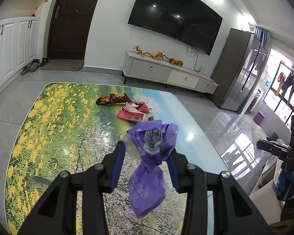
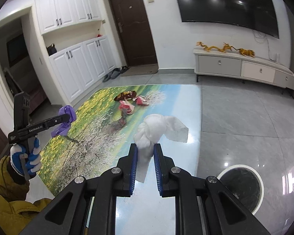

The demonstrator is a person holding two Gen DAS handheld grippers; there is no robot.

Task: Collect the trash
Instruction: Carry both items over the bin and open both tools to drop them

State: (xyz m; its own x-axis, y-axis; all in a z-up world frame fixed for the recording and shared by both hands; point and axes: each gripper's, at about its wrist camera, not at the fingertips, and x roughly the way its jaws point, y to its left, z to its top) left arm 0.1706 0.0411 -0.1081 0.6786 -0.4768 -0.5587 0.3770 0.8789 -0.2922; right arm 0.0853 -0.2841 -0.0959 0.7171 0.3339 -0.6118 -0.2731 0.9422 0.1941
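My left gripper (image 1: pixel 147 150) is shut on a crumpled purple plastic wrapper (image 1: pixel 151 156) and holds it above the table (image 1: pixel 49 137); it also shows in the right wrist view (image 2: pixel 65 119). My right gripper (image 2: pixel 145 148) is shut on a wad of white tissue (image 2: pixel 154 127), held above the table's right edge. On the table's far part lie a dark red snack bag (image 1: pixel 113 98), a pink wrapper (image 1: pixel 130 115) and a torn pink packet (image 1: pixel 141 105). A round trash bin (image 2: pixel 240 186) with a white rim and black liner stands on the floor at the lower right.
The table (image 2: pixel 190 101) has a glossy landscape print. Beyond it are a white TV cabinet (image 2: pixel 245 68), a wall TV (image 1: pixel 176 15), a brown door (image 2: pixel 133 25), white cupboards (image 2: pixel 82 66) and slippers (image 2: pixel 113 74). A grey fridge (image 1: pixel 239 68) stands at the right.
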